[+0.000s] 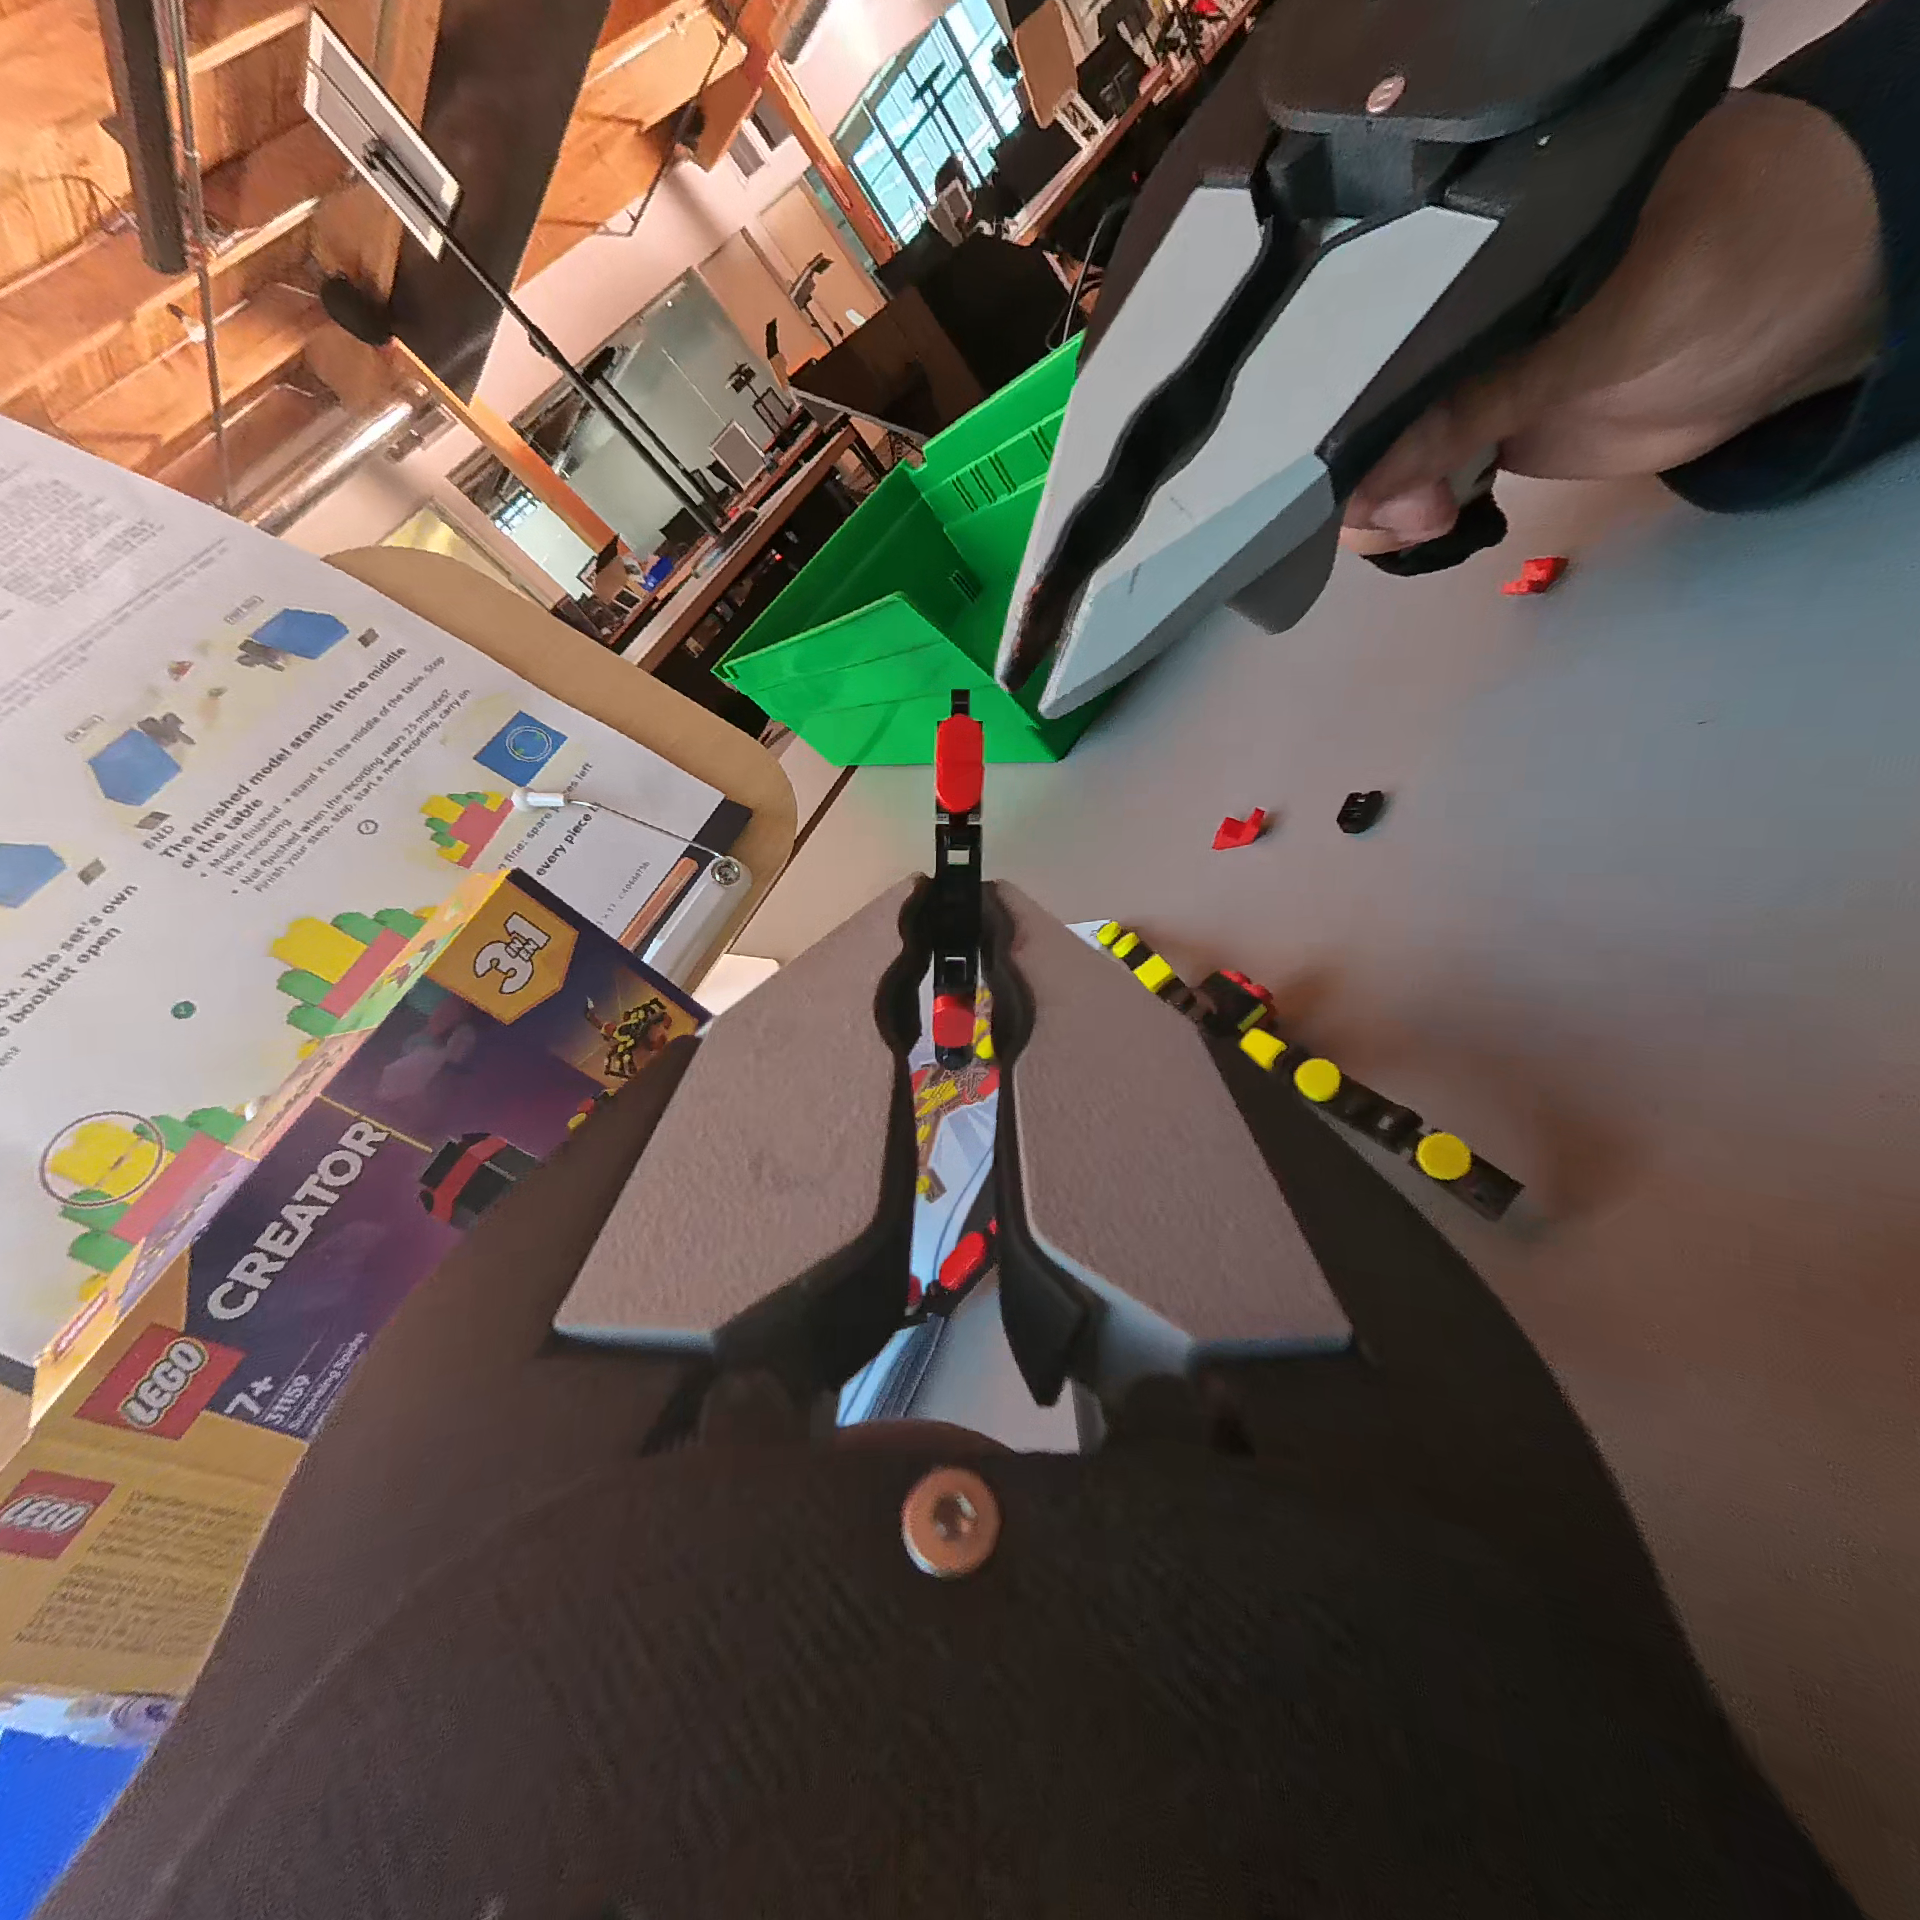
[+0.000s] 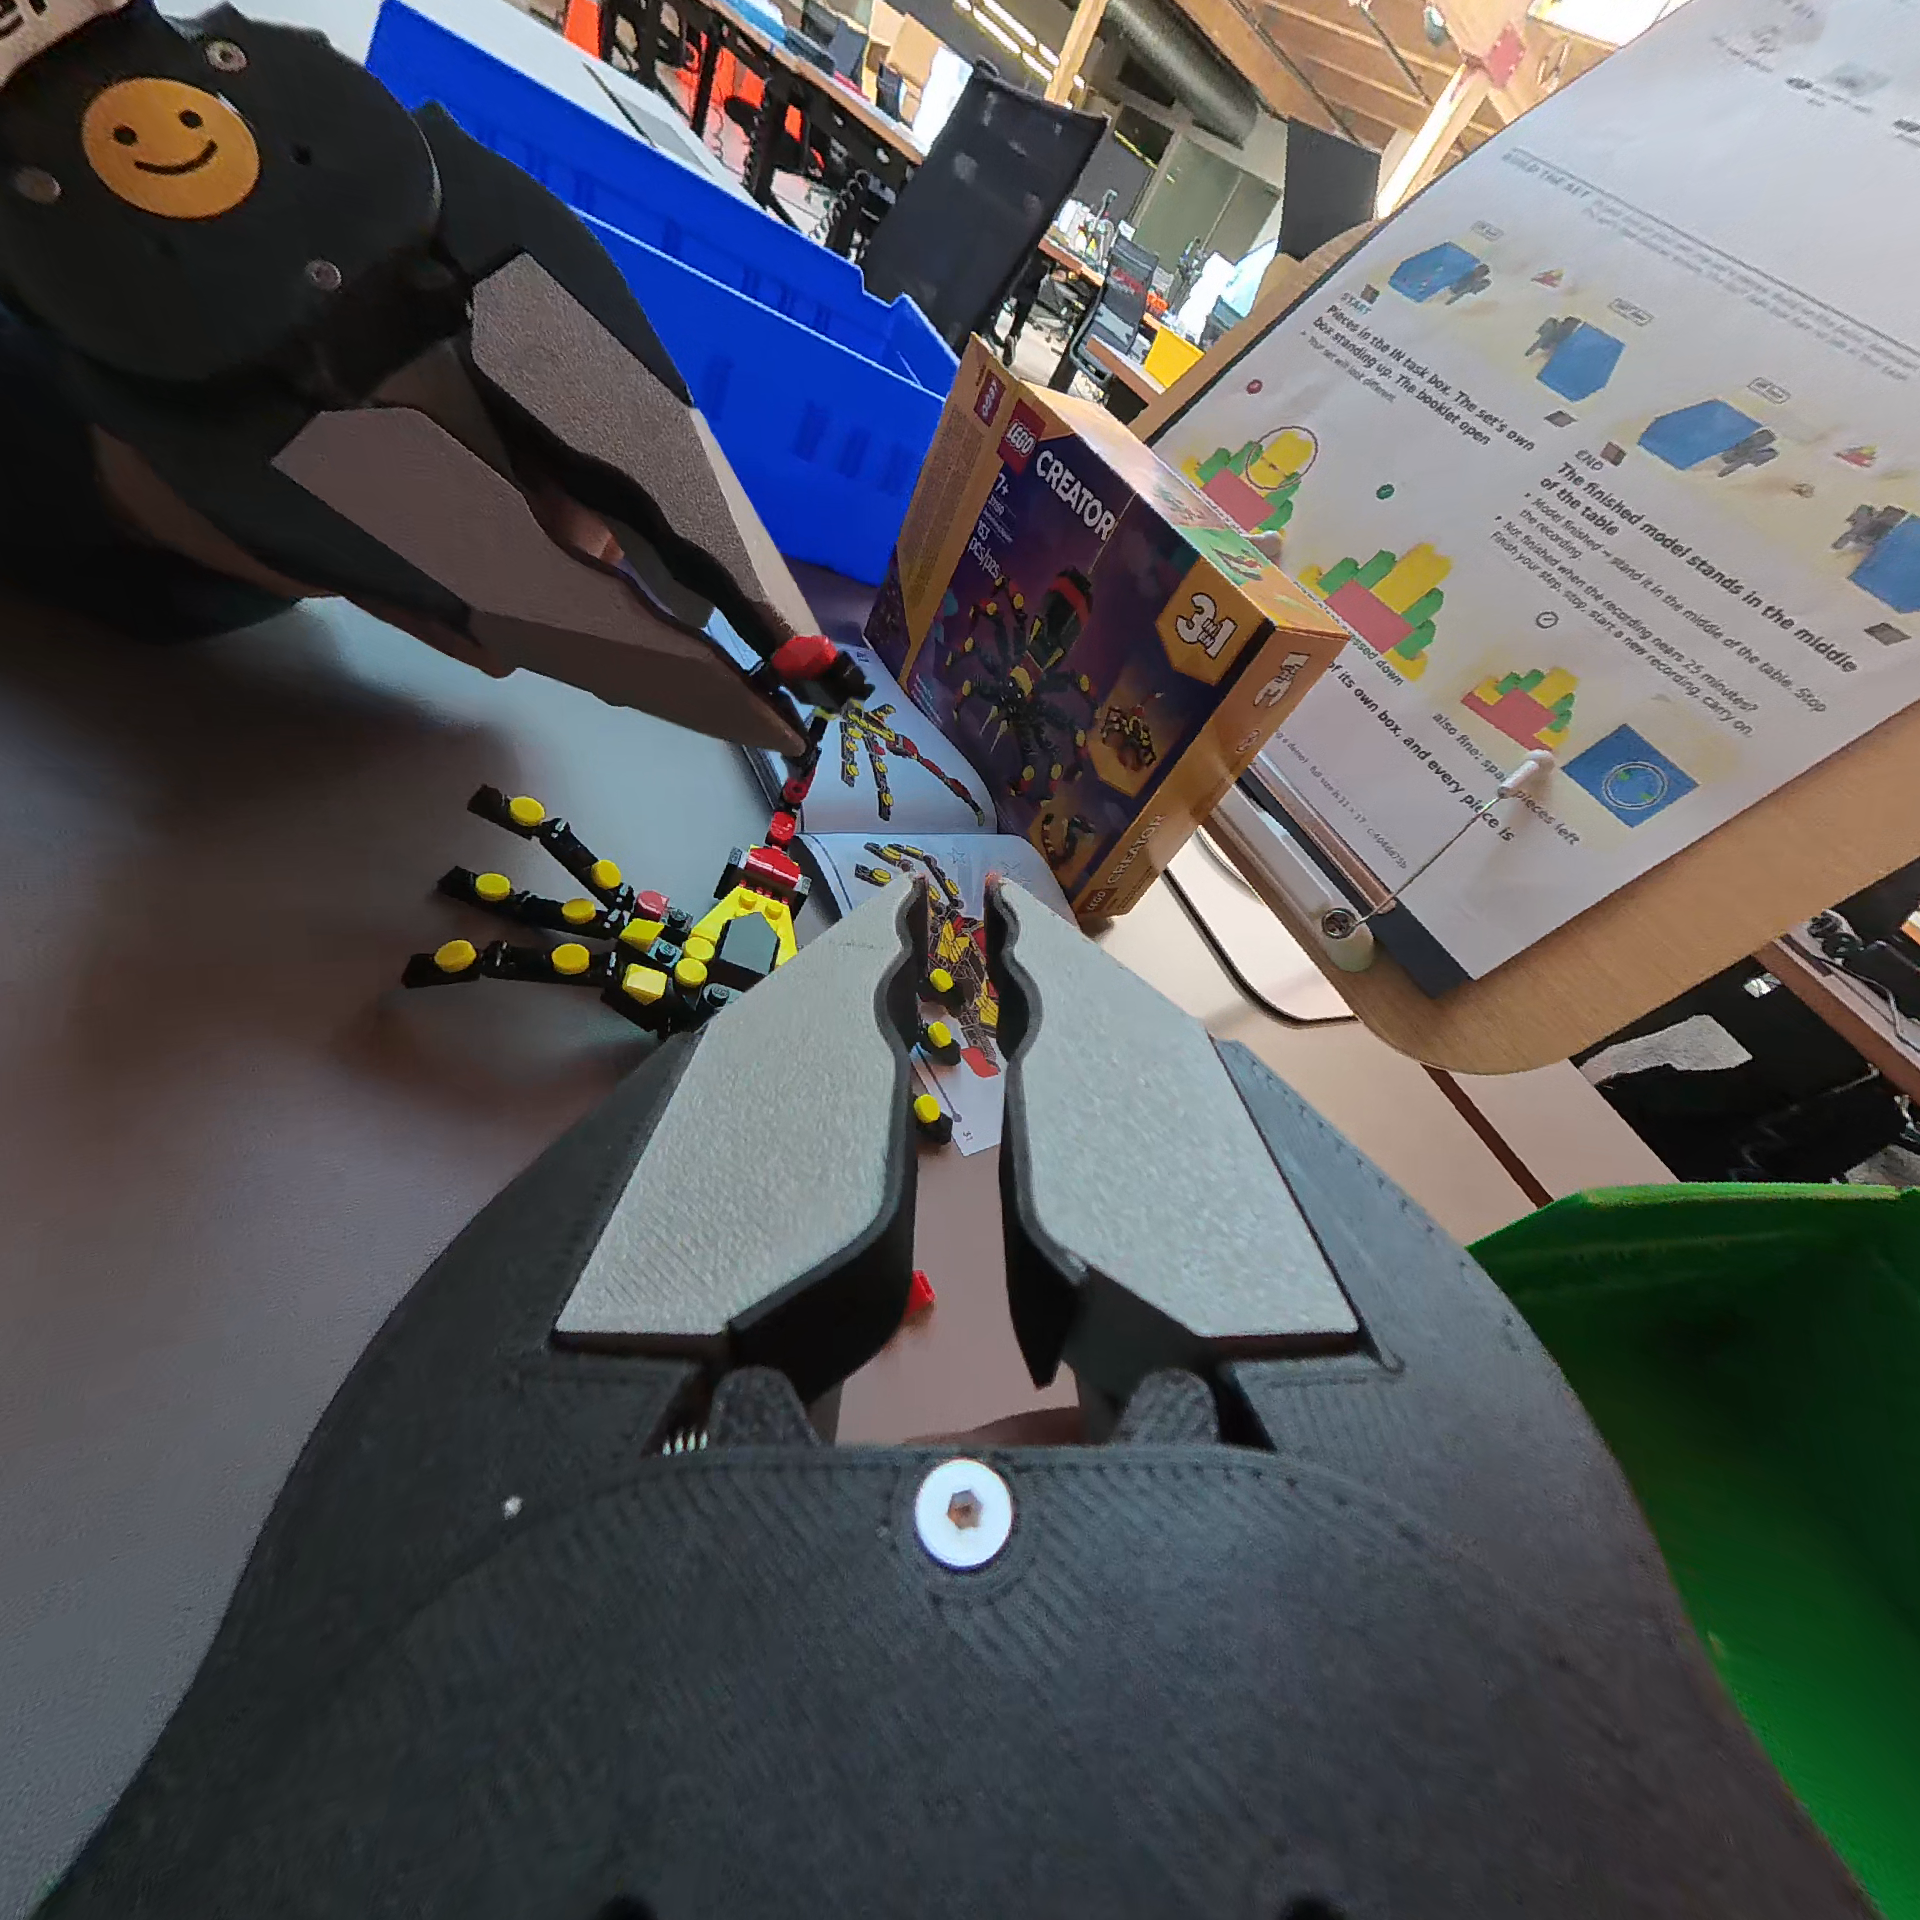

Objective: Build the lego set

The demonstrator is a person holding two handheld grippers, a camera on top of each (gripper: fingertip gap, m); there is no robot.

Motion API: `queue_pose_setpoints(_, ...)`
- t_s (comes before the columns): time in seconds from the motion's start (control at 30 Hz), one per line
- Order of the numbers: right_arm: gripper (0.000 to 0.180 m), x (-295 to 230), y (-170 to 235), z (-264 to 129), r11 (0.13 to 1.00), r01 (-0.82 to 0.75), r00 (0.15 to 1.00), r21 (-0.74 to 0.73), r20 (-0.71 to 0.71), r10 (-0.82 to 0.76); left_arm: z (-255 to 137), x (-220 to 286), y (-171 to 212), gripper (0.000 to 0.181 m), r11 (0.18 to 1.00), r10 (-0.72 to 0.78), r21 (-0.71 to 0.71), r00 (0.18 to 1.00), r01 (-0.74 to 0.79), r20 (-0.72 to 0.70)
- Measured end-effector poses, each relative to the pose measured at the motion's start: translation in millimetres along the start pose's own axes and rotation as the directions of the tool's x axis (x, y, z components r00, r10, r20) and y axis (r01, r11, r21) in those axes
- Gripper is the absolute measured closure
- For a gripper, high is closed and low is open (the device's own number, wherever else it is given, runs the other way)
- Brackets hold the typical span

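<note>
The step in hand looks like fitting a leg to the spider model. The left tongs (image 1: 951, 883) are clamped on a slim black-and-red leg segment (image 1: 956, 769), which sticks out beyond the tips and points toward the far side of the worktop (image 1: 1558, 831). In the right wrist view the same left tongs (image 2: 800, 727) come in from the upper left, tips angled down, and the leg hangs from them in a jointed chain that reaches down to the red top of the spider body (image 2: 753, 914); I cannot tell whether it is already seated there.

The right tongs (image 2: 951, 883) are slightly apart and hold nothing. They hover just above the open instruction booklet (image 2: 904, 779), pointing toward the lego box (image 2: 1091, 665). From the left side, the right tongs (image 1: 1049, 665) slant steeply down toward the worktop, the person's hand (image 1: 1662, 343) wrapped round the handle.

The spider body sits mid-worktop, near the booklet, with black legs studded in yellow fanned out to its left. A row of those yellow-studded legs (image 1: 1320, 1081) shows just beside the left tongs.

Farther out, two small red pieces (image 1: 1240, 829) (image 1: 1536, 574) and a black piece (image 1: 1359, 810) lie loose on the worktop. A green bin (image 1: 914, 623) stands toward the far edge, a blue bin (image 2: 727, 312) behind the left tongs, and an instruction board (image 2: 1558, 520) leans beyond the box.

The next move likely calls for the right tongs to steady the body while the left presses the leg's end joint home, a fine alignment.
</note>
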State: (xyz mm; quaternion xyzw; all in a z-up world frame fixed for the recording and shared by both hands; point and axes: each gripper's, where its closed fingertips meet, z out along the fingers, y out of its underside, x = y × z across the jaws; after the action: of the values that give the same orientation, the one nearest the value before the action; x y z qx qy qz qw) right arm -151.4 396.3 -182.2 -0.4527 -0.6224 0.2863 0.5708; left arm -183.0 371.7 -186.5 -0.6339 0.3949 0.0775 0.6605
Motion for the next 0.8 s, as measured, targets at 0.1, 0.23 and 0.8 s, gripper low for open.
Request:
queue_pose_setpoints(0.1, 0.174, -0.8, 1.6, 0.9, 1.0, 0.003, 1.0, -0.007, 0.003, -0.003, -0.7, -4.0, 1.0, 0.176, 1.0, -0.004, 0.0, 1.0, 0.004, 0.016)
queue_pose_setpoints(0.23, 0.174, -2.0, 2.9, 2.0, 1.0, 0.001, 1.0, -0.012, 0.01, -0.001, -0.1, -6.1, 4.2, 0.176, 1.0, -0.007, -0.01, 1.0, 0.008, 0.024)
queue_pose_setpoints(0.8, 0.173, -10.1, 2.6, 3.3, 1.0, 0.0, 0.999, -0.019, 0.044, 0.0, 4.0, 2.6, 8.4, 0.176, 1.0, -0.011, -0.025, 1.0, 0.011, -0.014)
